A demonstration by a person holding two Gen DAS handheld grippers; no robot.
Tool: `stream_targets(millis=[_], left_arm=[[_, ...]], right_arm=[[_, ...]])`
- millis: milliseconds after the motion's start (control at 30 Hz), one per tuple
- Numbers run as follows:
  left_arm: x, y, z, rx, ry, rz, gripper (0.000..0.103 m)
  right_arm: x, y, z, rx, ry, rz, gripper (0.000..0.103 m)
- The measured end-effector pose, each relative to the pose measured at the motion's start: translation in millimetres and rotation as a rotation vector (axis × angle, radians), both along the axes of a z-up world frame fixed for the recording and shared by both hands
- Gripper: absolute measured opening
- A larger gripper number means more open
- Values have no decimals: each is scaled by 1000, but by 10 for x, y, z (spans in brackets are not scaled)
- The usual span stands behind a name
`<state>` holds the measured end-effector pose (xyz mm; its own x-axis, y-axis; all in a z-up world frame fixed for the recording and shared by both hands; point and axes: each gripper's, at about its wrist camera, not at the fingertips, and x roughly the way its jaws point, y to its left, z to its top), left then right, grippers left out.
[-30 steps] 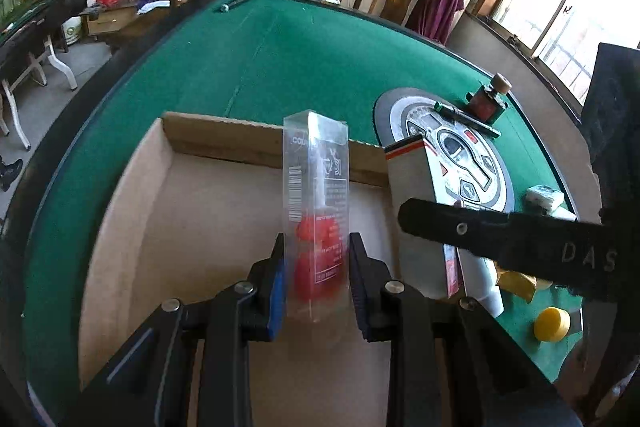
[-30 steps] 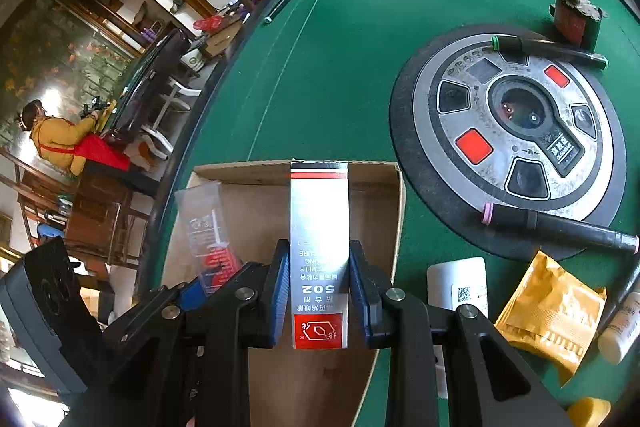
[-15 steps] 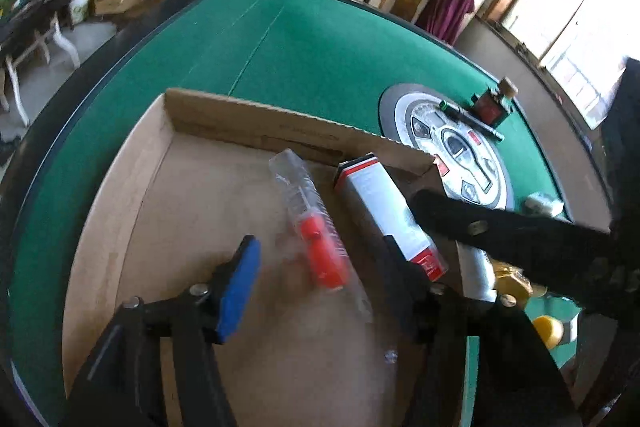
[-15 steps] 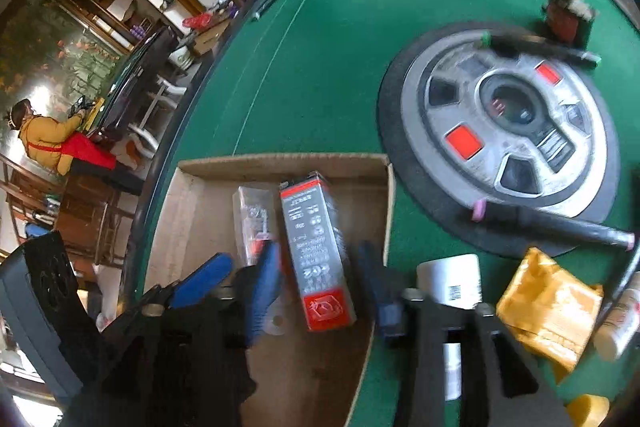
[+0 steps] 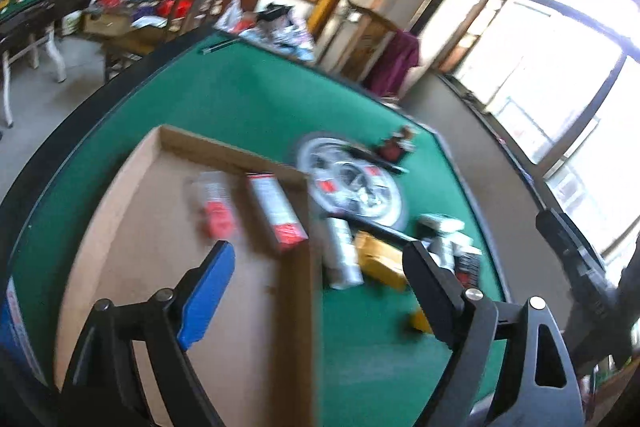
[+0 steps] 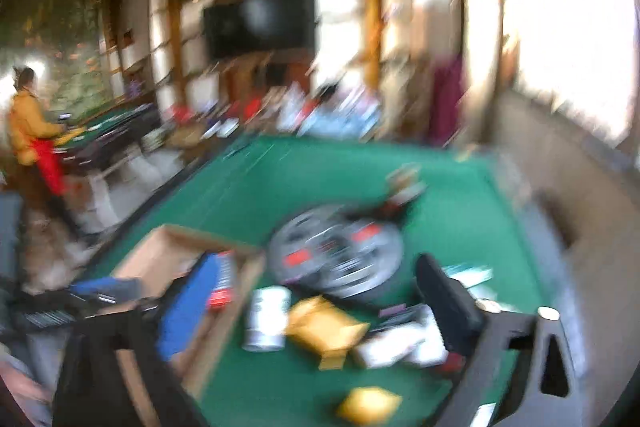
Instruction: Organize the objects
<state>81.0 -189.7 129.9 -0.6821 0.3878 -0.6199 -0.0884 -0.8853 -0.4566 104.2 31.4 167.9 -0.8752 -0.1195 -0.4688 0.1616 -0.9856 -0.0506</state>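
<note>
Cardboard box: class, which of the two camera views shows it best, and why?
The left wrist view. The cardboard box fills the lower left, with its floor and two packets lying inside it visible. The right wrist view is heavily blurred; there the box is small and partly hidden behind a blue gripper finger.

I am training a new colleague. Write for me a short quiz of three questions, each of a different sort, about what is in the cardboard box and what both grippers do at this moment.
1. True or false: the left gripper is shut on the clear packet.
2. Multiple choice: where does the red and white carton lie? A) on the green table B) in the cardboard box C) on the round console
3. Short answer: in the left wrist view, what lies just right of the box wall, beside the yellow pouch?

Key
1. False; its jaws stand wide apart and hold nothing.
2. B
3. A white bottle on its side. The right gripper is open too.
</note>
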Motion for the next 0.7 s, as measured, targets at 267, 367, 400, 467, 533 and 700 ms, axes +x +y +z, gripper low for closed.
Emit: stream_targets(millis=[267, 367, 400, 467, 533, 700], left_arm=[[172, 728, 25, -66, -2, -122, 86], [255, 817, 91, -44, -34, -166, 86], [320, 806, 214, -37, -24, -182, 86], [461, 720, 511, -23, 18, -210, 86], [637, 570, 881, 1, 78, -237, 86], [1016, -17, 1896, -66, 247, -131, 86]], right_arm=[[412, 1091, -499, -49, -164, -128, 103], [543, 1485, -530, -95, -199, -182, 103], [612, 1617, -424, -110, -191, -185, 103], [784, 1838, -99, -143, -158, -176, 103], [915, 2062, 373, -204, -138, -141, 103], [1145, 2454, 1606, -254, -129, -89, 103]])
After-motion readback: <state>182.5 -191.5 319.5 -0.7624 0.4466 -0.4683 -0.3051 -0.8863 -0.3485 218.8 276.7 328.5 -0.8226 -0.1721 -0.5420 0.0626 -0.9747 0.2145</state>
